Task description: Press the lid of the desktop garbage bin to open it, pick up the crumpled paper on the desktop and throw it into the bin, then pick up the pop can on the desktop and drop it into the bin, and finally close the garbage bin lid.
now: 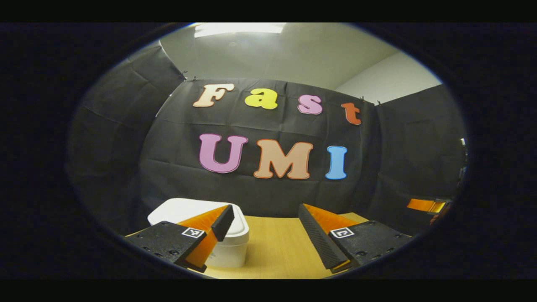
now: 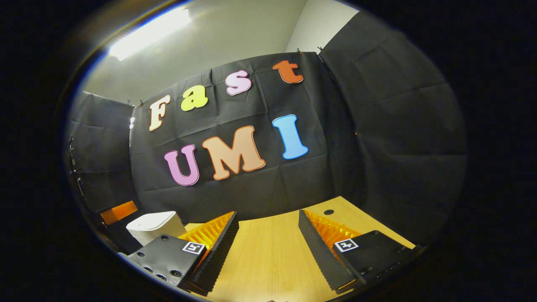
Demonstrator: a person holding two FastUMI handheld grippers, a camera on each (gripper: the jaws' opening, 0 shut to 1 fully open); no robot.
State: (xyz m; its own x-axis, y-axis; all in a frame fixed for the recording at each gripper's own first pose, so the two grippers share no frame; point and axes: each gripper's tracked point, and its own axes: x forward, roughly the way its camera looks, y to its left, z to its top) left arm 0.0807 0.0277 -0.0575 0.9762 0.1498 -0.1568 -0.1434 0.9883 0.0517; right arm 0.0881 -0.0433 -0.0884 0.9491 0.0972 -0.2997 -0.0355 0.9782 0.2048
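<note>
A white desktop bin (image 1: 228, 245) with its lid down stands on the wooden table (image 1: 277, 247), at the lower left of the left gripper view, just behind that gripper's left finger. My left gripper (image 1: 266, 214) is open, nothing between its fingers, held a little above the table. In the right gripper view the same bin (image 2: 155, 226) sits far off at the lower left. My right gripper (image 2: 268, 220) is open too, with only bare table (image 2: 268, 256) between its fingers.
Black cloth walls close the table's back and sides. A small round hole (image 2: 329, 212) sits in the tabletop near the far right corner. The other gripper shows at the right edge (image 1: 428, 205) of the left gripper view and at the left edge (image 2: 119, 212) of the right gripper view.
</note>
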